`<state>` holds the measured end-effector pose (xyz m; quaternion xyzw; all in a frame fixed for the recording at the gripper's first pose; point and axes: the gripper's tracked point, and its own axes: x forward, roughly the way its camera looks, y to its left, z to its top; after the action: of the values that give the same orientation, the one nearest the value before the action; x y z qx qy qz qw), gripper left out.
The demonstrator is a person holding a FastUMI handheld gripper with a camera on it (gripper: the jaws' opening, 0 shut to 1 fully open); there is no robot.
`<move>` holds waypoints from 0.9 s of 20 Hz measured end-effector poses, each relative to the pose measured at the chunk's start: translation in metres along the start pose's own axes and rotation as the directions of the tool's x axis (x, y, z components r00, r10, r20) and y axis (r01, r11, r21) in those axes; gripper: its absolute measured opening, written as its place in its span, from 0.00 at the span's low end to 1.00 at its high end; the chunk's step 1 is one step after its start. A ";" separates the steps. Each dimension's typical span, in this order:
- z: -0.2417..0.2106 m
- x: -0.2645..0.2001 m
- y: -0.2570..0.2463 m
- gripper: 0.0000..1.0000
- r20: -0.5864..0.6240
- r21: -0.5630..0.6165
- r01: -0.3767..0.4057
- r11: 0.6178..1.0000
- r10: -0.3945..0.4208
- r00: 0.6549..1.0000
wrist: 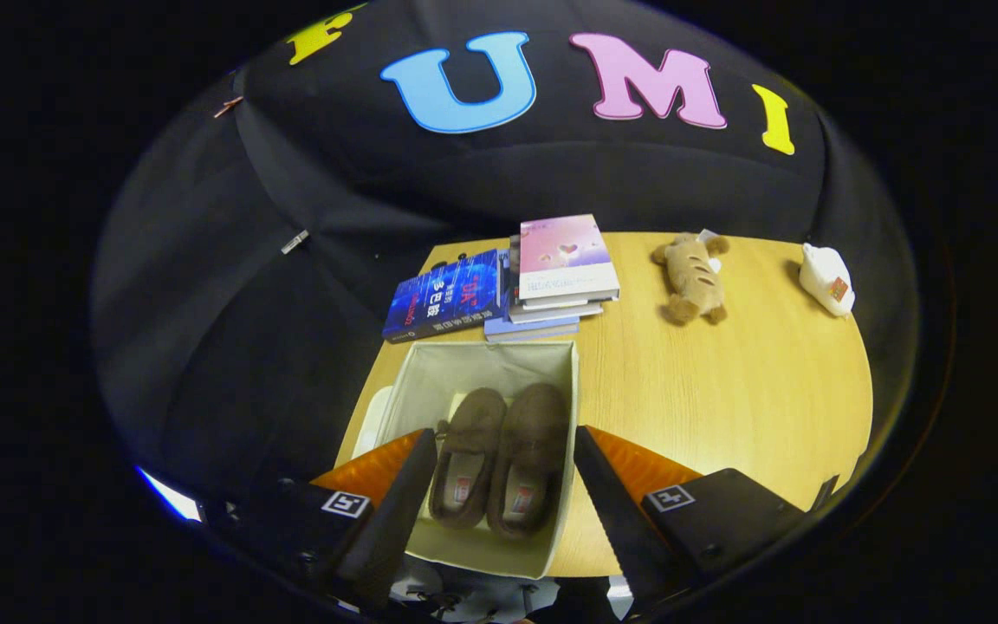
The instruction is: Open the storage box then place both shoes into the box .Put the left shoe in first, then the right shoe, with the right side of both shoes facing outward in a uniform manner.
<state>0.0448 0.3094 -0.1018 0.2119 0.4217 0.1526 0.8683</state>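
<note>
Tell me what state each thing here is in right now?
Storage box: open, on the table.
Two shoes: inside the box, side by side.
Gripper: open, holding nothing, above the box.
Books: stacked, closed.
Plush toy: lying flat.
White bottle: lying on its side.

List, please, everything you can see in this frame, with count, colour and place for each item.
box: 1, beige, open, on the table between the fingers
shoes: 2, brown, side by side inside the box
books: several, blue and pink covers, stacked beyond the box
plush toy: 1, tan, right of the books
bottle: 1, white, lying at the table's far right
table: 1, light wood
gripper: 1, black and orange, fingers spread wide, holding nothing
</note>
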 end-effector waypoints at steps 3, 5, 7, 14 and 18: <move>0.016 -0.020 -0.018 0.99 0.091 -0.024 0.010 1.000 -0.008 0.996; 0.030 -0.036 -0.038 0.99 0.160 -0.033 0.031 0.999 -0.026 0.987; 0.045 -0.051 -0.060 0.99 0.226 -0.038 0.063 0.997 -0.053 0.973; 0.089 -0.114 -0.148 0.99 0.444 -0.086 0.189 0.978 -0.133 0.886; 0.121 -0.144 -0.191 0.99 0.541 -0.101 0.248 0.964 -0.155 0.827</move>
<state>0.0714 0.0521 -0.0336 0.1262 0.1724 0.0305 0.9764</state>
